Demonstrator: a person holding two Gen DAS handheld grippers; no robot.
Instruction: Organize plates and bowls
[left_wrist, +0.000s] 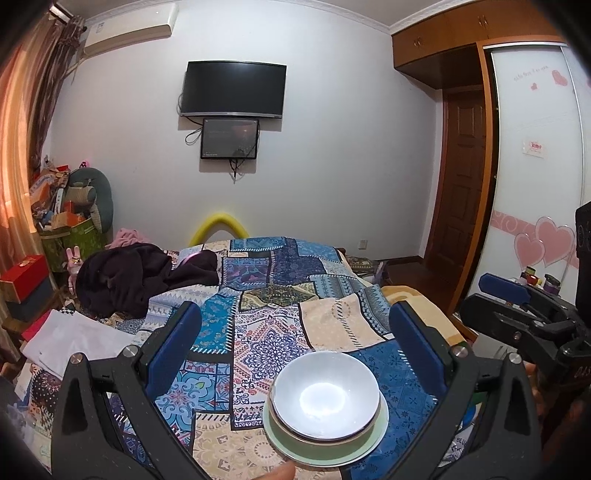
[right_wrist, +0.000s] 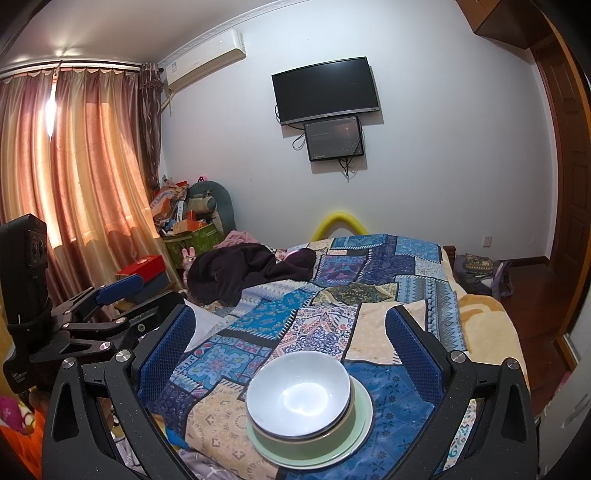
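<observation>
A bowl (left_wrist: 325, 397) (right_wrist: 298, 395), white inside and olive green outside, sits nested on a pale green plate (left_wrist: 364, 448) (right_wrist: 360, 424) on the patchwork bedspread (left_wrist: 266, 332) (right_wrist: 325, 321). My left gripper (left_wrist: 295, 350) is open, its blue-padded fingers spread wide above and behind the bowl, empty. My right gripper (right_wrist: 290, 350) is also open and empty, hovering over the same stack. The right gripper (left_wrist: 517, 306) also shows at the right edge of the left wrist view, and the left gripper (right_wrist: 110, 295) at the left of the right wrist view.
A dark garment (left_wrist: 144, 277) (right_wrist: 251, 273) lies heaped at the bed's far left. White folded cloth (left_wrist: 70, 339) lies left of the bedspread. Boxes and clutter (left_wrist: 62, 210) (right_wrist: 188, 218) stand by the curtains. A wardrobe (left_wrist: 535, 166) and door (left_wrist: 461, 184) are to the right.
</observation>
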